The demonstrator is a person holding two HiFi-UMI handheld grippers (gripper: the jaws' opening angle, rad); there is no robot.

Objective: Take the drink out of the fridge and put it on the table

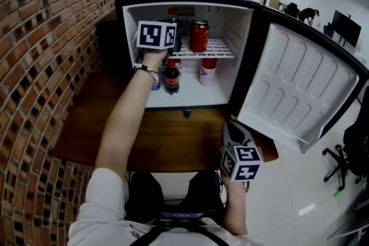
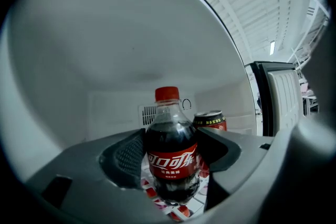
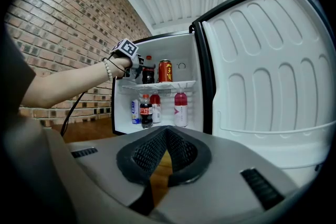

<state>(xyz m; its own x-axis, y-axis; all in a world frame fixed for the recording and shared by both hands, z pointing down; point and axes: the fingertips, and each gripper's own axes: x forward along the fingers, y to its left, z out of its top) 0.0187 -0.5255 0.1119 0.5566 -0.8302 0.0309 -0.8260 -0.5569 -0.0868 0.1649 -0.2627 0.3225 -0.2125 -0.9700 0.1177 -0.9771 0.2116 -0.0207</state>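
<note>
Currently reaching the left gripper [image 2: 170, 148] into the open fridge [image 1: 190, 0], level with the upper wire shelf [image 1: 218, 49]. Pinching the cola bottle [image 2: 172, 164] there, with both mesh pads [image 2: 128, 157] against its dark sides at label height. Holding it upright, red cap on top, over the left part of that shelf; unclear whether resting on the wire or lifted off it. Seeing a red can [image 2: 210, 122] just beside it to the right, standing on the same shelf. Below the shelf, looking at a second cola bottle [image 1: 172, 76], a white bottle with a red top [image 1: 208, 72] and a small blue-and-white can [image 1: 155, 82], all upright on the fridge floor. Holding the right gripper [image 3: 167, 131] low in front of the fridge, above the near right corner of the wooden surface [image 1: 167, 138], pointed at the open compartment. Showing its pads pressed together at the tips, with nothing between them. Facing the fridge door [image 1: 300, 83] swung wide to the right, with a brick wall [image 1: 52, 37] on the left.
</note>
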